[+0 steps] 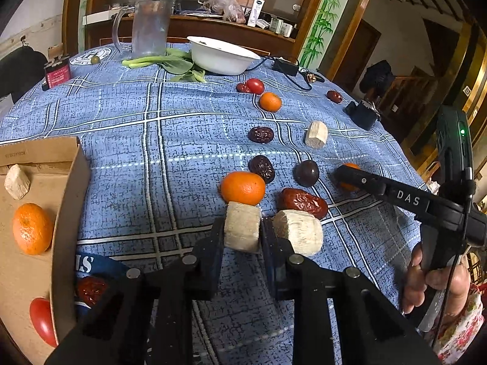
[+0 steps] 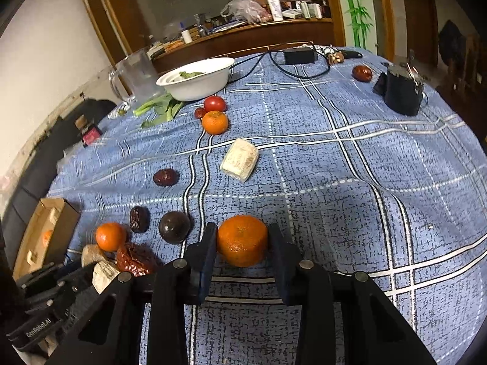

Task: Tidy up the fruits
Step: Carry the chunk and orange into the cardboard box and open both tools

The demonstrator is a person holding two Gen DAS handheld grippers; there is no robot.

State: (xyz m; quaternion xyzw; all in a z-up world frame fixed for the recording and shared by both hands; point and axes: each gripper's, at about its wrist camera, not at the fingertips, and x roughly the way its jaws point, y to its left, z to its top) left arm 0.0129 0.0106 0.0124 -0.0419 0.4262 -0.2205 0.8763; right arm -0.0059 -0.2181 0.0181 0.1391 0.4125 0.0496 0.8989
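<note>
- Our left gripper [image 1: 242, 232] has closed nearly all the way on a pale chunk [image 1: 242, 231], both pads against its sides.
- Touching the outer face of its right finger lies a second chunk [image 1: 299, 231], with a red date [image 1: 303, 202] just behind that.
- Just ahead of the held chunk sits an orange [image 1: 243, 188]; beyond it, a dark date [image 1: 262, 168] and a dark round fruit [image 1: 306, 172].
- To the left of this gripper stands the box [image 1: 68, 213], holding a chunk, an orange and a tomato.
- Our right gripper [image 2: 242, 243] has its fingers hard against both sides of another orange [image 2: 242, 240], which rests on the blue cloth [image 2: 350, 182].
- Farther ahead of it lie a third chunk [image 2: 239, 159], one more orange [image 2: 215, 122] and a tomato [image 2: 215, 103].
- The white bowl [image 2: 197, 86] stands well beyond these.
</note>
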